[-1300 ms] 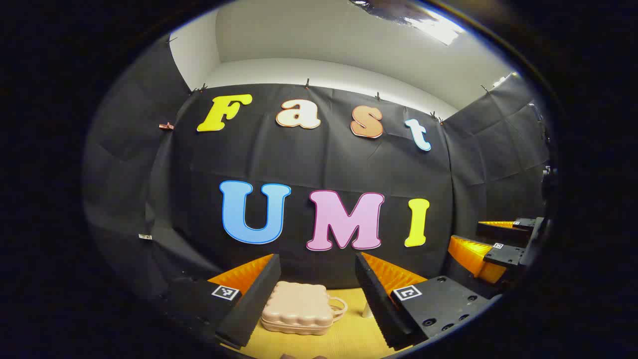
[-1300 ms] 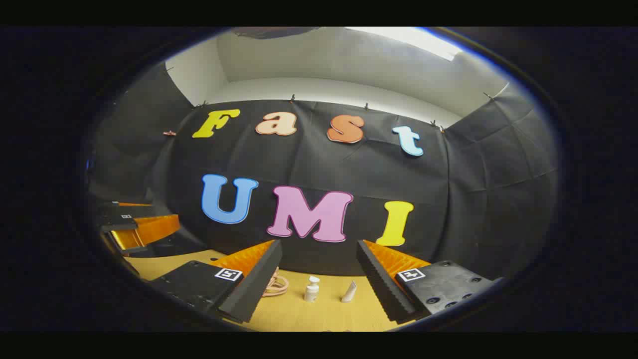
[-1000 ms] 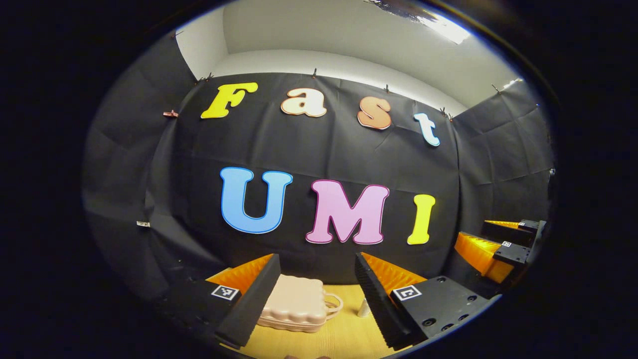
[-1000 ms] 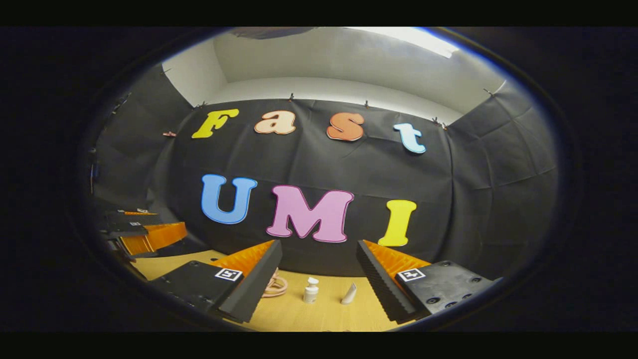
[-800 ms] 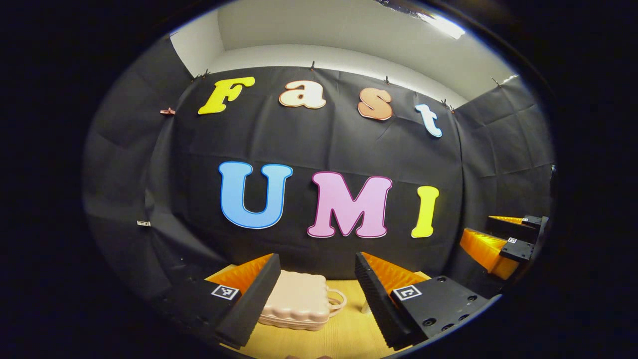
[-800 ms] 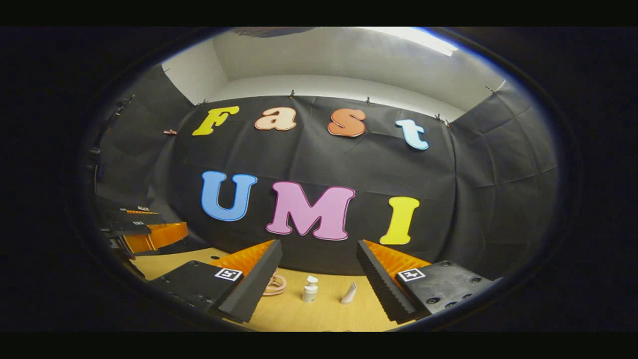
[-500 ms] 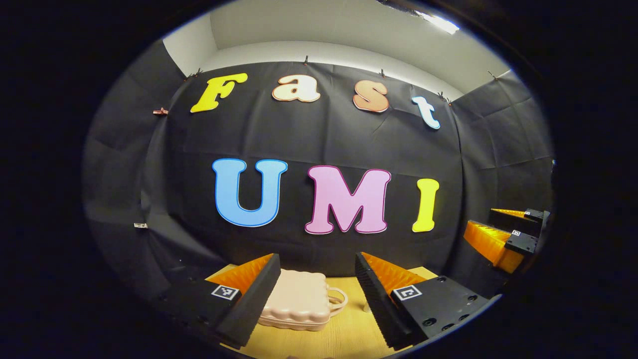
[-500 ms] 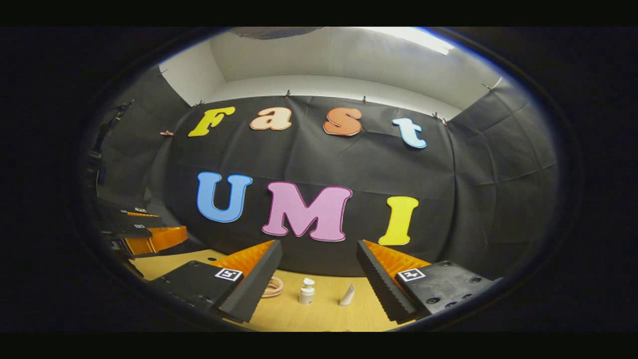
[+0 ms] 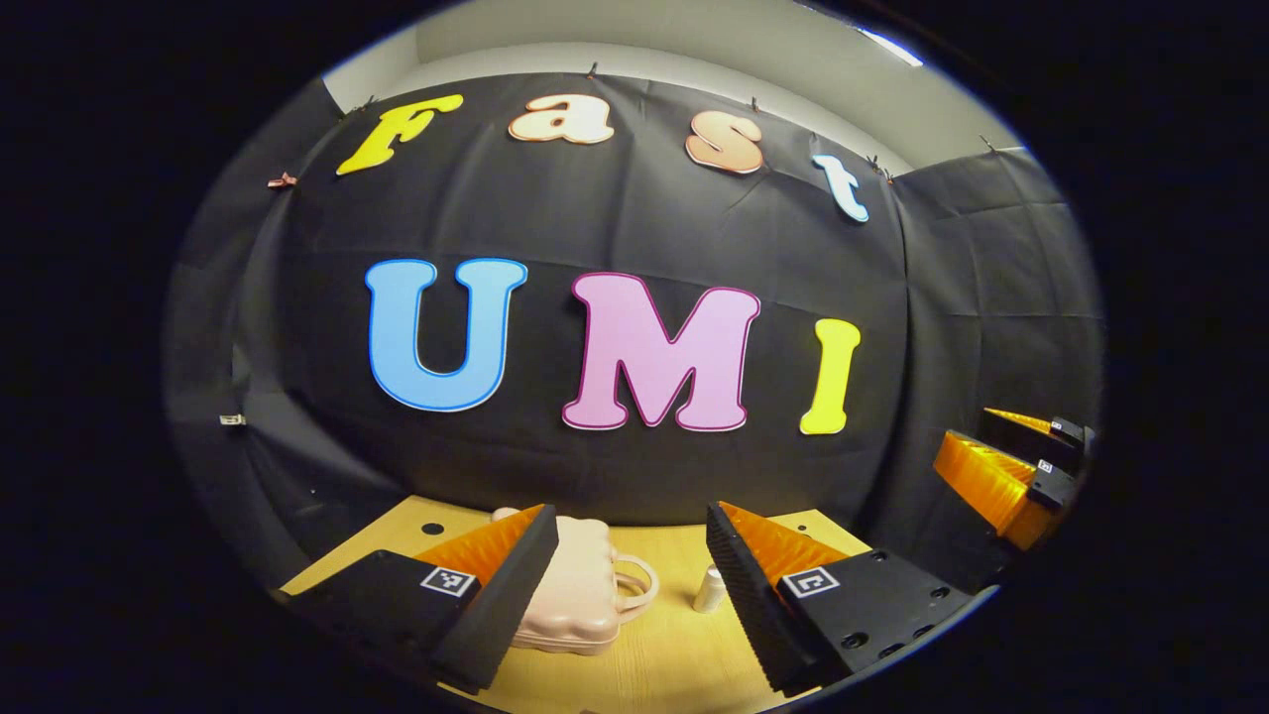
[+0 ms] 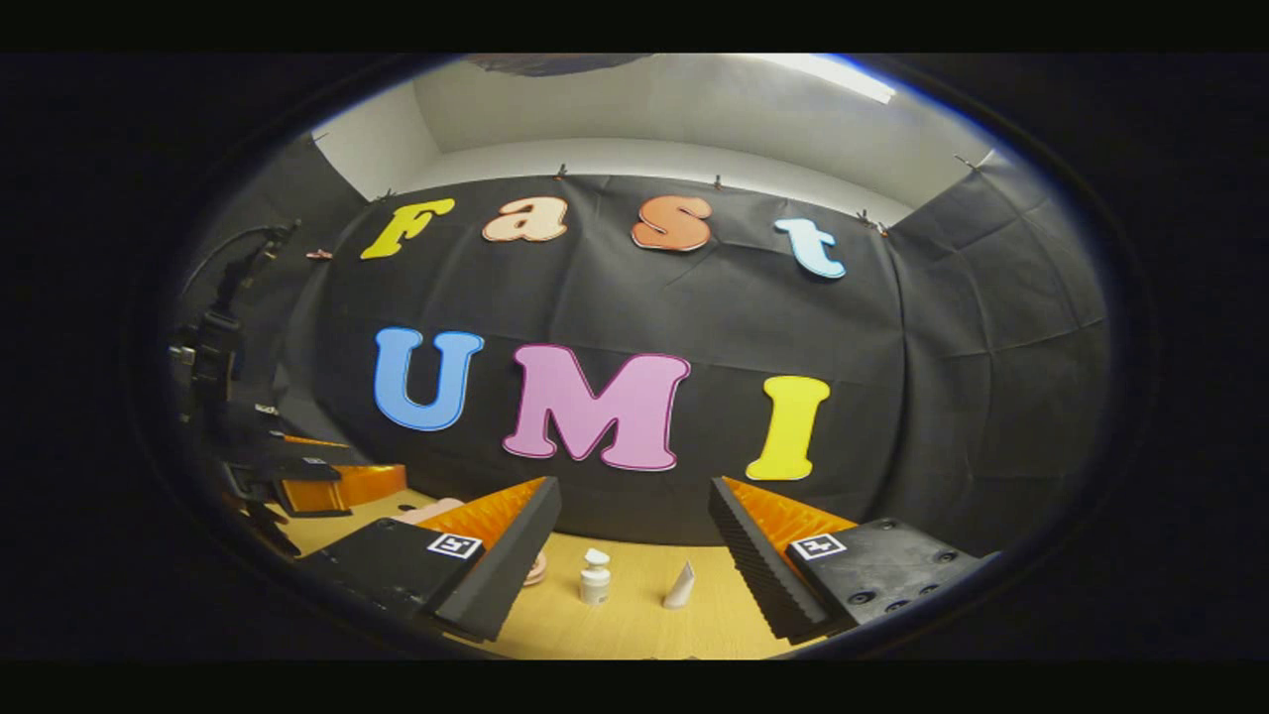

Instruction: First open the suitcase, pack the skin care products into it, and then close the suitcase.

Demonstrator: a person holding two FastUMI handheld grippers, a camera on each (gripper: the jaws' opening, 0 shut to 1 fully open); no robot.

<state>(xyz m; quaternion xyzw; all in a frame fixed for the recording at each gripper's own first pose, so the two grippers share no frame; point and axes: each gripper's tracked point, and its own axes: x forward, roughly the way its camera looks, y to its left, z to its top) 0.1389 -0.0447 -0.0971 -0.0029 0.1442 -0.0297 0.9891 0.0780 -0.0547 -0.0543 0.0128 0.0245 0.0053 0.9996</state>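
Observation:
A closed pale pink suitcase lies flat on the wooden table, its handle pointing right; my left finger hides its left part. A small white bottle stands just right of it. My left gripper hovers open above the table's near side, nothing between its fingers. In the right gripper view, a white pump bottle and a white tube stand between the open fingers of my right gripper, farther off. A bit of the suitcase peeks over its left finger.
The other gripper hangs open at the right edge of the left gripper view. In the right gripper view the left gripper shows at the far left above the table. Black cloth walls close the back and sides.
The left gripper view has tipped down and shifted right, so more table shows and the suitcase sits further behind its left finger. The right gripper view shifted slightly right; both grippers stayed open.

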